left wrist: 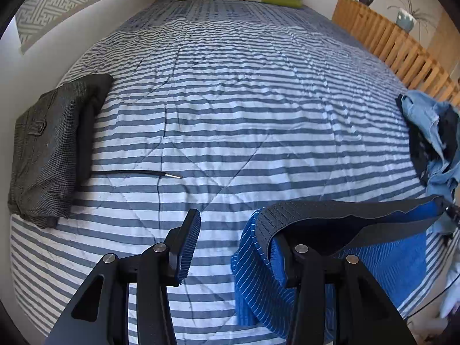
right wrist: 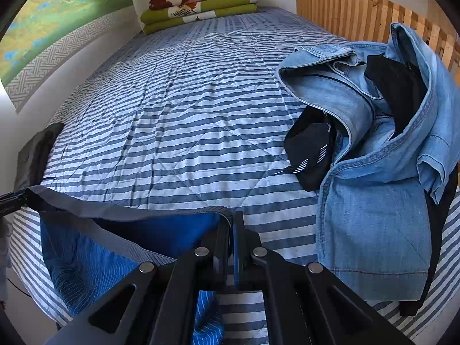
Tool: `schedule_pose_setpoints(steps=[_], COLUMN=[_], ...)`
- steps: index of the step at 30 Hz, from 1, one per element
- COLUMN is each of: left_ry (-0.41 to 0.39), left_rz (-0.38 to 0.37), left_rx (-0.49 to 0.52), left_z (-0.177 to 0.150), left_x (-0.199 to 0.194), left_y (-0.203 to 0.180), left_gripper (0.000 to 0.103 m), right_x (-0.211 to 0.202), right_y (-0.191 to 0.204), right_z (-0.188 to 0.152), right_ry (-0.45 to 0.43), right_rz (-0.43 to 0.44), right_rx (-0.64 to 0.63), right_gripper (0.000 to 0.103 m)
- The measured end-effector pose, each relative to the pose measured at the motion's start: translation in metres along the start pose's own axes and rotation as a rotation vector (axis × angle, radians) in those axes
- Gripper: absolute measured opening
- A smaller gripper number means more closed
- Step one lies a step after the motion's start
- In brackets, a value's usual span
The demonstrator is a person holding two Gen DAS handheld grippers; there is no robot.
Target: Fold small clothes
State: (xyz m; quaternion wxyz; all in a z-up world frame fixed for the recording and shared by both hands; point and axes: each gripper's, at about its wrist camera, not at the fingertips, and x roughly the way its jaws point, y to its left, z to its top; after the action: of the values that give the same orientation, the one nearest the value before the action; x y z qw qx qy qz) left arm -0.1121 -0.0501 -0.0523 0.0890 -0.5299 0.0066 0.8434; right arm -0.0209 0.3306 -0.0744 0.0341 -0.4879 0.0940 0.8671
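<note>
Blue shorts (left wrist: 382,261) with thin white stripes and a grey elastic waistband (left wrist: 345,211) hang just above the striped bedspread (left wrist: 230,100) at its near edge. My left gripper (left wrist: 234,227) is open; its left finger (left wrist: 188,244) is bare, and the waistband wraps over its right finger, hiding the tip. My right gripper (right wrist: 231,224) is shut on the other end of the waistband (right wrist: 129,208), which stretches taut to the left across the blue shorts (right wrist: 86,258). In the left wrist view the right gripper's tip (left wrist: 450,211) shows at the band's far right end.
A folded grey checked garment (left wrist: 49,149) on a black one lies at the left, with a black drawstring (left wrist: 143,172) beside it. A heap of denim (right wrist: 373,143) and black clothes (right wrist: 313,152) fills the right. A folded green blanket (right wrist: 198,5) lies at the far end, and a wooden slatted rail (right wrist: 345,11) runs along the right.
</note>
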Motion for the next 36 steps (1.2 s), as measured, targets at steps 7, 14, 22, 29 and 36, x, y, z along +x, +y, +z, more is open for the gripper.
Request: schedule_pose_setpoints(steps=[7,14,22,29,36], left_ry=[-0.018,0.032,0.05,0.014,0.003], left_rz=[-0.021,-0.007,-0.025,-0.053,-0.003], left_rx=[0.063,0.066,-0.045,-0.06,-0.006], left_z=[-0.006,-0.005,0.03,0.031,0.013], left_x=[-0.013,0.009,0.031,0.018,0.004], left_y=[-0.012,-0.016,-0.012,0.001,0.015], left_gripper=[0.063,0.063,0.063,0.063,0.063], right_x=[-0.012,-0.015,-0.035,-0.021,0.03], right_y=[-0.023,-0.026,-0.054,-0.019,0.015], right_z=[-0.008,-0.032,-0.024,-0.033,-0.024], right_ry=[0.004,-0.005,-0.09,-0.051,-0.023], right_rz=[0.128,0.184,0.367,0.185,0.031], right_rx=[0.053,-0.012,0.189,-0.096,-0.232], right_gripper=[0.034,0.045,0.046,0.054,0.024])
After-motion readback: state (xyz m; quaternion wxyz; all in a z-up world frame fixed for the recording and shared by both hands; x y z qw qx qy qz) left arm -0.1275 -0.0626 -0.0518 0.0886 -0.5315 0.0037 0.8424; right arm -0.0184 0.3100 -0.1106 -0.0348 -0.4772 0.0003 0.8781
